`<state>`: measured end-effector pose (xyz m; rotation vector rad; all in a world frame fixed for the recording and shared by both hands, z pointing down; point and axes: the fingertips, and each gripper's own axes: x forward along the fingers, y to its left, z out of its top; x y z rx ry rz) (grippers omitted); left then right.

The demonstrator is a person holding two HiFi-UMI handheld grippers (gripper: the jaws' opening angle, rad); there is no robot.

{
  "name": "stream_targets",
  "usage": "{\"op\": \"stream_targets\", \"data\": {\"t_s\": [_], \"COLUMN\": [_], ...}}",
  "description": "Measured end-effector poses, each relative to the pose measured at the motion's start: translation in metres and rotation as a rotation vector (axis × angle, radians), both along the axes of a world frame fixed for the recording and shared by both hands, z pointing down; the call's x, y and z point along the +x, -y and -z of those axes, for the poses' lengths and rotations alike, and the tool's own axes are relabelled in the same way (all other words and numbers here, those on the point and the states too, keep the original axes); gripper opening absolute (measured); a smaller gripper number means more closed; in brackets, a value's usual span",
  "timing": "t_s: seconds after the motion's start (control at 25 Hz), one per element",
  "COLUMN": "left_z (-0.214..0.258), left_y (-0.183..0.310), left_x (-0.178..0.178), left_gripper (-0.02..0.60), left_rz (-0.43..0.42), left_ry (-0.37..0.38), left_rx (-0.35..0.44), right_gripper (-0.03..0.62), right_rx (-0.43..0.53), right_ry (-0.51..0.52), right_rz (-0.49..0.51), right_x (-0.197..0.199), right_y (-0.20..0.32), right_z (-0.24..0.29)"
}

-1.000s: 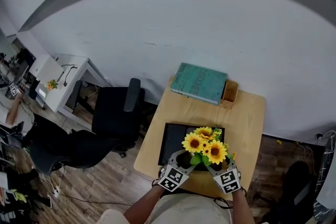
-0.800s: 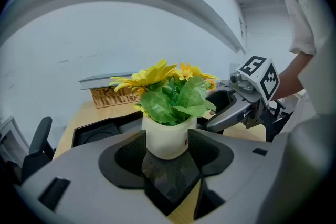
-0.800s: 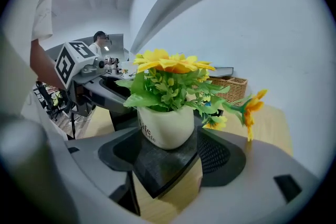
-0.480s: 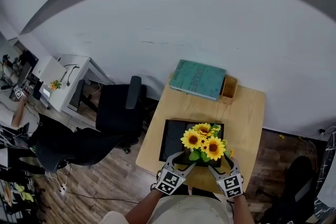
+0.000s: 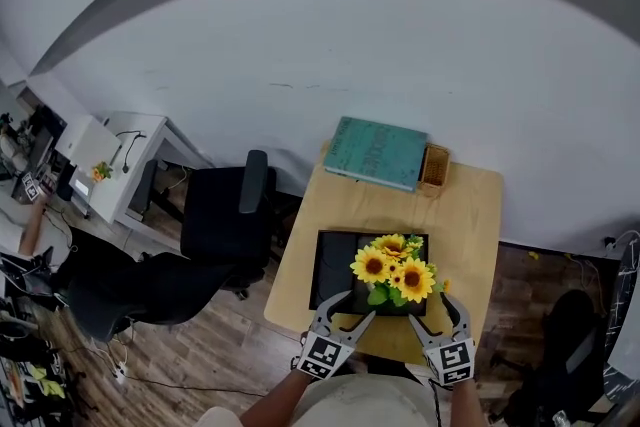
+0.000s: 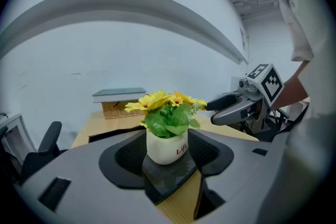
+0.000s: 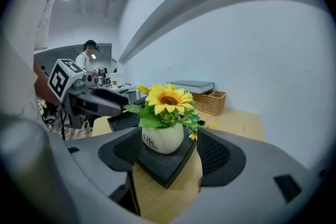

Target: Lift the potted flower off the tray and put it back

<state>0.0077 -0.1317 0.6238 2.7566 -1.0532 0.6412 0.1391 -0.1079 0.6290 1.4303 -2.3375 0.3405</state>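
Observation:
The potted flower (image 5: 393,272), yellow sunflowers in a small white pot (image 6: 167,147), stands on the near right part of the black tray (image 5: 333,265). My left gripper (image 5: 352,308) is open at the tray's near edge, left of the pot. My right gripper (image 5: 432,312) is open to the pot's right. In the left gripper view my left gripper (image 6: 168,159) frames the pot without touching it. In the right gripper view the pot (image 7: 163,139) sits on the tray's corner (image 7: 167,164), beyond my right gripper (image 7: 170,159). Neither gripper holds anything.
A teal book (image 5: 378,153) lies at the far side of the wooden table (image 5: 470,215), partly on a wicker basket (image 5: 436,169). A black office chair (image 5: 225,210) stands left of the table. The white wall is just behind the table.
Both grippers have drawn back toward the table's near edge and spread a little apart. The pot stays on the tray.

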Motion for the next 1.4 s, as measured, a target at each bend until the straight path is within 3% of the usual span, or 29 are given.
{"op": "stream_targets", "data": {"t_s": [0.4,0.64,0.8,1.16,1.4], "left_z": [0.075,0.141,0.183,0.250,0.267], "left_y": [0.004,0.014,0.020,0.034,0.039], "left_x": [-0.029,-0.048,-0.060,-0.089,-0.103], "left_gripper": [0.245,0.245,0.245,0.242,0.235], "left_rz": [-0.014,0.005,0.047,0.144,0.174], "left_ry": [-0.105,-0.196,-0.260,-0.216,-0.239], "left_rx": [0.154,0.271,0.302,0.489,0.539], "right_gripper": [0.325,0.325,0.325,0.325,0.324], "right_rx": [0.207,0.345,0.468,0.703,0.729], "right_ry": [-0.008,-0.016,-0.014,-0.038,-0.052], "right_rz": [-0.139,-0.155,-0.166,-0.207,-0.242], "right_x": [-0.014,-0.027,-0.032,-0.032,-0.024], "right_y": [-0.004,-0.002,-0.002,-0.006,-0.006], "right_z": [0.086,0.145,0.198,0.292,0.302]}}
